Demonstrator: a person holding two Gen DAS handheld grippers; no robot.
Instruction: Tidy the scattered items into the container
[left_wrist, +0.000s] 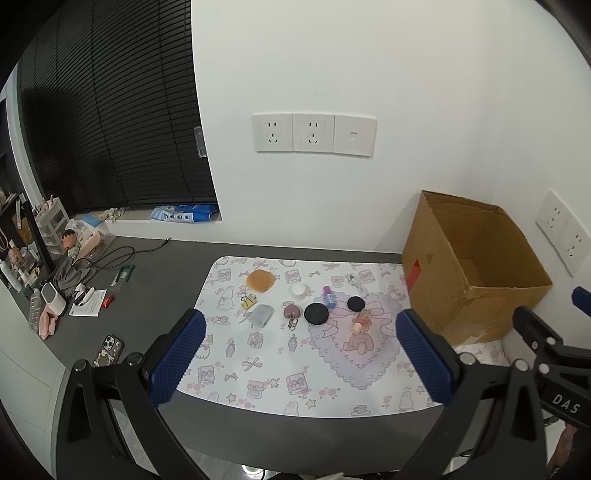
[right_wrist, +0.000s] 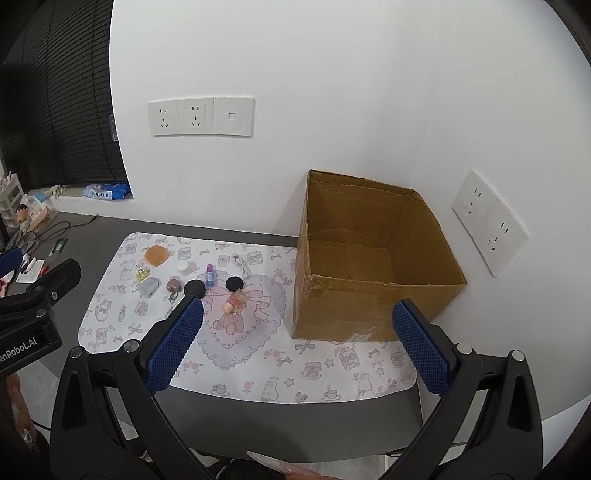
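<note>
An open cardboard box (left_wrist: 476, 291) (right_wrist: 373, 291) stands at the right of a patterned mat (left_wrist: 295, 365) (right_wrist: 258, 369). Scattered on the mat are an orange sponge (left_wrist: 260, 280) (right_wrist: 156, 254), a white jar (left_wrist: 298, 291) (right_wrist: 185, 268), a blue bottle (left_wrist: 329, 296) (right_wrist: 209, 275), two black discs (left_wrist: 316, 314) (left_wrist: 356, 303), a pink bottle (left_wrist: 361, 321) (right_wrist: 233, 301), a grey pouch (left_wrist: 260, 315), a brown keychain (left_wrist: 291, 313), a yellow clip (left_wrist: 248, 300) and a white cable (left_wrist: 356, 283). My left gripper (left_wrist: 301, 354) and right gripper (right_wrist: 297, 345) are open and empty, above the mat's front.
A dark desk (left_wrist: 155, 277) carries the mat. Left of it lie a phone (left_wrist: 110, 347), papers (left_wrist: 88, 302), cables and toys. The wall behind has sockets (left_wrist: 314, 133); more sockets (right_wrist: 487, 221) are right of the box. Black blinds (left_wrist: 110, 110) hang at the left.
</note>
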